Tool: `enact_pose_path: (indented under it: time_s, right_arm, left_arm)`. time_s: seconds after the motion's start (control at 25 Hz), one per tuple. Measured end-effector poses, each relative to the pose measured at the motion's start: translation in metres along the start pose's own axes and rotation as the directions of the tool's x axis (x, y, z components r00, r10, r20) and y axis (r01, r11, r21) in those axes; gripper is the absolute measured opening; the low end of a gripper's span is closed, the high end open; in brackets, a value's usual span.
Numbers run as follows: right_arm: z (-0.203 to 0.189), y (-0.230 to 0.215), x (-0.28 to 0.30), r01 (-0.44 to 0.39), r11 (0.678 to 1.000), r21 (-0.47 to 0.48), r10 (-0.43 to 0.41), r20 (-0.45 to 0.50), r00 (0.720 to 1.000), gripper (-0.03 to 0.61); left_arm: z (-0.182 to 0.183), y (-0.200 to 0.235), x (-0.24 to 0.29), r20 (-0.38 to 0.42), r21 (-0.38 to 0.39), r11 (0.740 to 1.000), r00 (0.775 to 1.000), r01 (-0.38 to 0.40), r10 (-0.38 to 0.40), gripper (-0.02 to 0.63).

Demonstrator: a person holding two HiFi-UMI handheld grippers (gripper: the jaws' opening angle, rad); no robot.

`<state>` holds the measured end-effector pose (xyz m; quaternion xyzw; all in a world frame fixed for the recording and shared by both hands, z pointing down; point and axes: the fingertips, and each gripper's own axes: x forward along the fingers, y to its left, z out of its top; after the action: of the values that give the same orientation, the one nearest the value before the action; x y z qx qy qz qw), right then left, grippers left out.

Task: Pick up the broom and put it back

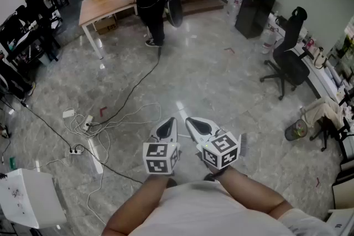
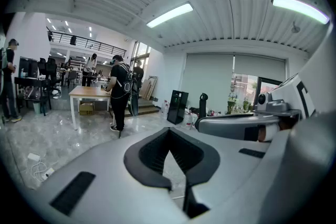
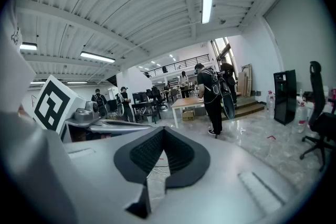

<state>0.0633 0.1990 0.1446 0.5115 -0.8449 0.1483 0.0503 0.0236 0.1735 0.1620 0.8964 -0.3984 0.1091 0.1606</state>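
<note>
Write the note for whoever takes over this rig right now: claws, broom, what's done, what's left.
Left claw: shut, empty, held out in front of the body.
Right claw: shut, empty, close beside the left one.
Broom: in none of the three views. Loose cables lie to the left.
Done: no broom is held, and no sign shows that it has been put back.
Left: find the broom, pick it up, put it back.

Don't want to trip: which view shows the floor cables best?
The head view: the cables sprawl in full across its left. The left gripper view catches only a short stretch at its lower left; the right gripper view shows just a sliver past its jaws.
</note>
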Motion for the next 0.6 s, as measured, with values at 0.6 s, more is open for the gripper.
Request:
enact_pose_path:
  time_s: [0.6]
  right_arm:
    - [-0.012,0.029,0.016,0.03,0.999,0.024,-0.03,0.029,0.999,0.003]
  left_arm:
    - [-0.019,0.035,-0.021,-0.023,-0.006,1.0,0.999,0.024,-0.024,0.005]
